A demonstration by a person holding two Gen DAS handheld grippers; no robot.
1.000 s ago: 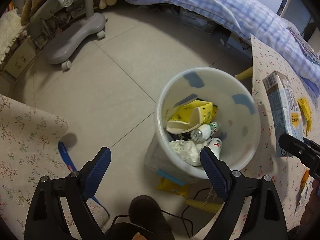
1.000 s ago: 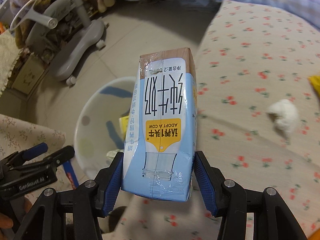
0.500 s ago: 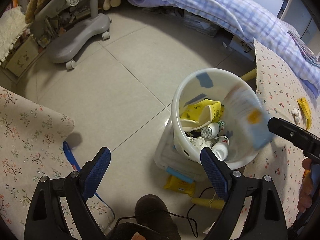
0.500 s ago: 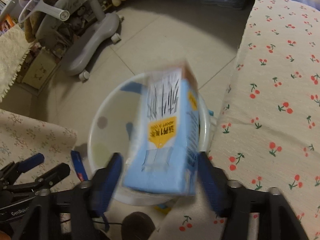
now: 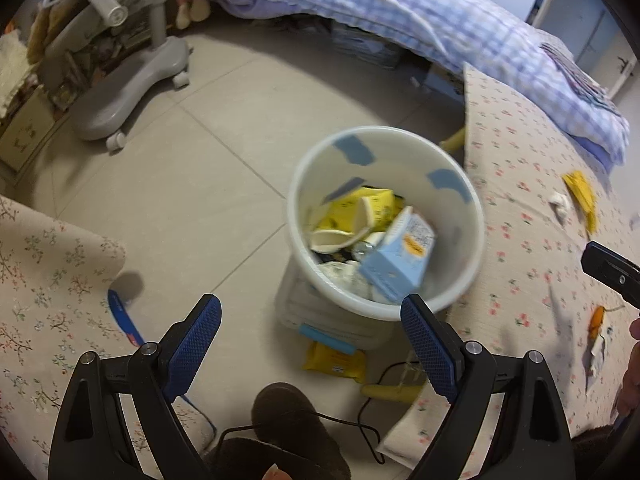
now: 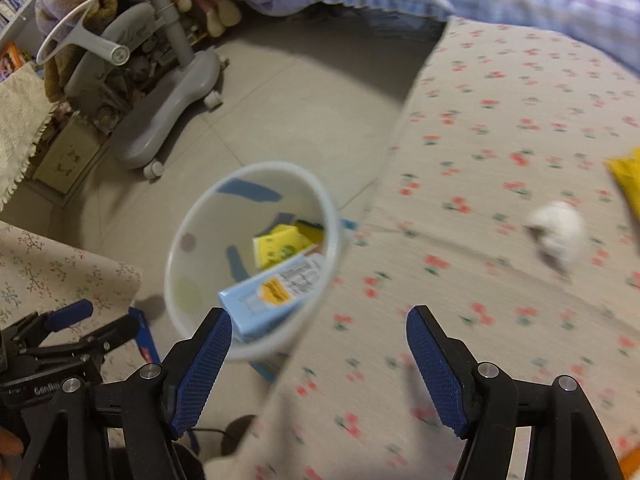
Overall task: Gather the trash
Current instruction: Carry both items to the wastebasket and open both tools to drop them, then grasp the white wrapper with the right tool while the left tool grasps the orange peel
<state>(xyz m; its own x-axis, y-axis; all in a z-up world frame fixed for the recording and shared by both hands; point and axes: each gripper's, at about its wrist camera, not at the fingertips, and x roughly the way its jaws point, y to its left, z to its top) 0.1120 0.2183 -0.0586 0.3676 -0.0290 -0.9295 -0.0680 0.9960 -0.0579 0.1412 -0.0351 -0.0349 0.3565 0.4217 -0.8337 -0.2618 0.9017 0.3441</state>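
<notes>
A white trash bin (image 5: 460, 292) stands on the floor beside the cherry-print table (image 5: 520, 184). A light blue milk carton (image 5: 400, 256) lies inside it on top of yellow wrappers and other trash; it also shows in the right wrist view (image 6: 276, 292). My left gripper (image 5: 310, 344) is open and empty above the bin's near side. My right gripper (image 6: 318, 360) is open and empty over the table edge next to the bin (image 6: 180, 268). A crumpled white tissue (image 6: 558, 236) and a yellow wrapper (image 6: 628, 176) lie on the table.
A grey wheeled chair base (image 5: 132, 84) stands at the far left on the tiled floor. A bed with a blue checked cover (image 5: 440, 20) runs along the back. A yellow packet (image 5: 336, 362) and a cable lie on the floor by the bin. A floral cloth surface (image 5: 40, 280) is at the left.
My right gripper carried the milk carton over the bin, opened, and the carton dropped into the bin. The right gripper is now swinging back over the table. The left gripper stayed open.
</notes>
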